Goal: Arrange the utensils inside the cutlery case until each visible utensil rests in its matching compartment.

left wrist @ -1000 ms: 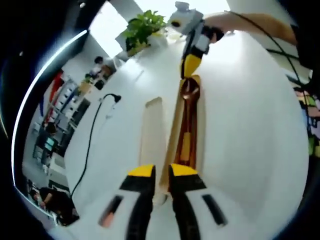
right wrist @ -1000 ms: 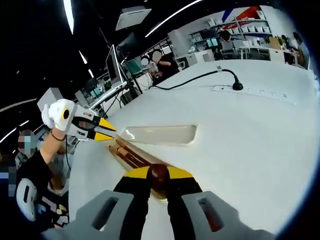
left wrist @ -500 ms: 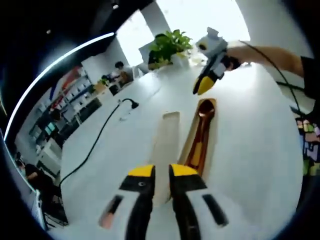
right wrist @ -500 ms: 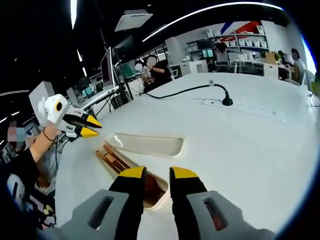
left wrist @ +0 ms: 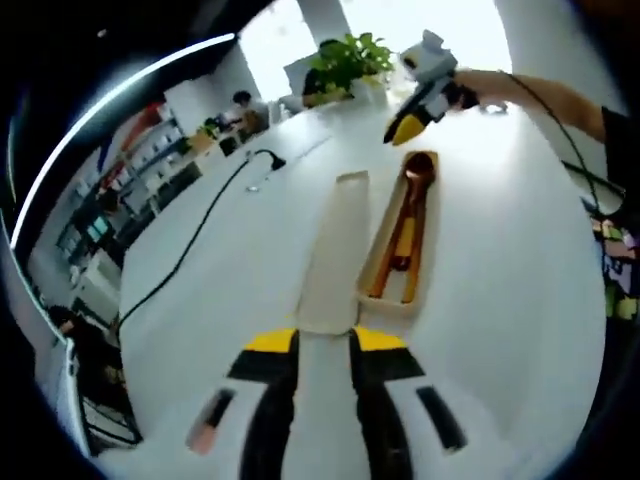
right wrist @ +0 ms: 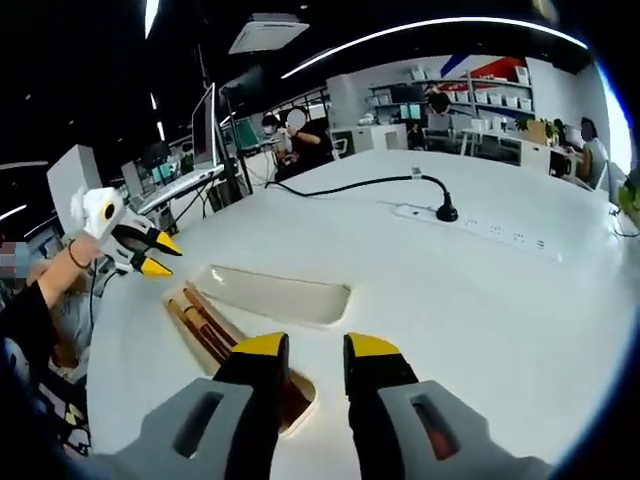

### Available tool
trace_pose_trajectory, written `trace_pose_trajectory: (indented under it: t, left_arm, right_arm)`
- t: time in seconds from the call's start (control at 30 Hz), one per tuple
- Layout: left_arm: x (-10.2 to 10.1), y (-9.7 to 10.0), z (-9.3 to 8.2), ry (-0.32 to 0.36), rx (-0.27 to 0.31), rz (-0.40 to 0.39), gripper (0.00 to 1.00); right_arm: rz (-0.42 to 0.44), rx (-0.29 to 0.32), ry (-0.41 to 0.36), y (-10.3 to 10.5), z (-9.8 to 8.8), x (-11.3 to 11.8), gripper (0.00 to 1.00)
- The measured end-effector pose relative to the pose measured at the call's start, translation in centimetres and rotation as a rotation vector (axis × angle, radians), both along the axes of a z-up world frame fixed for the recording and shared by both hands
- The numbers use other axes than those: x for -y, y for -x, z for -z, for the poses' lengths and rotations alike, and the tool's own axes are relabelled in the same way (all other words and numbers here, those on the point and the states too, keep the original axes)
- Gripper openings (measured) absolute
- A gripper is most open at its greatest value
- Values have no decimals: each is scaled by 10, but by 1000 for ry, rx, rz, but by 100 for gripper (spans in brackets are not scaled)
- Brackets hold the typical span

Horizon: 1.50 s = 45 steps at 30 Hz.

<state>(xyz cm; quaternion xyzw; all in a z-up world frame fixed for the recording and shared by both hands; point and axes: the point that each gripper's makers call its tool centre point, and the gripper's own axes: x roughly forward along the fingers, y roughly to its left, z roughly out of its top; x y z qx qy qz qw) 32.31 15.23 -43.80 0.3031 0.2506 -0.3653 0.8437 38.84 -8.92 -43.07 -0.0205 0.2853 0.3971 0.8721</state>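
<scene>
A beige cutlery case point(left wrist: 431, 250) lies on the white table, holding a brown spoon point(left wrist: 417, 168) and wooden chopsticks point(left wrist: 400, 245). Its long beige lid point(left wrist: 335, 245) rests alongside, hollow side up. My left gripper point(left wrist: 325, 345) is open, just short of the lid's near end, with nothing between its fingers. At the case's far end a hand holds my right gripper point(left wrist: 408, 126) above the spoon. In the right gripper view, the right gripper point(right wrist: 317, 347) is open over the case point(right wrist: 303, 405). Beyond it are the chopsticks point(right wrist: 195, 320), the lid point(right wrist: 275, 295) and the left gripper point(right wrist: 152, 256).
A power strip with a black cable point(right wrist: 440, 212) lies on the table point(right wrist: 480, 320) beyond the lid, also seen as the cable point(left wrist: 190, 250) trailing off the table's edge. A potted plant point(left wrist: 345, 60) stands at the far end. People sit at desks in the background.
The right gripper let go of the spoon's bowl, opened and lifted back from the case. The left gripper drew back toward the lid's near end and its jaws spread wider.
</scene>
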Motion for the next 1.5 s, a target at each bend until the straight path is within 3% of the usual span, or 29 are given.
trace_pose_trajectory:
  t: [0.37,0.57,0.93,1.3,1.33,1.4,1.5]
  left_arm:
    - [1,-5,8,20,-32,14,36]
    - [2,-12,14,20,-54,13,36]
    - [4,-24,17,76,-96,-4,35]
    - [13,-31,20,173,-145,-35,33]
    - [13,-32,20,179,-146,-37,34]
    - [13,-34,22,204,-157,-44,34]
    - [13,-34,24,264,-197,-74,35]
  right_arm:
    - [42,-19,33,-22,11,0,23]
    - [44,-36,54,-38,16,-4,23]
    - [67,-74,71,-46,23,-17,23]
    - [54,-149,47,-42,32,-24,22]
    - [42,-125,30,-45,30,-26,21]
    - [67,-149,12,-44,31,-26,20]
    - [65,-136,18,-44,32,-27,18]
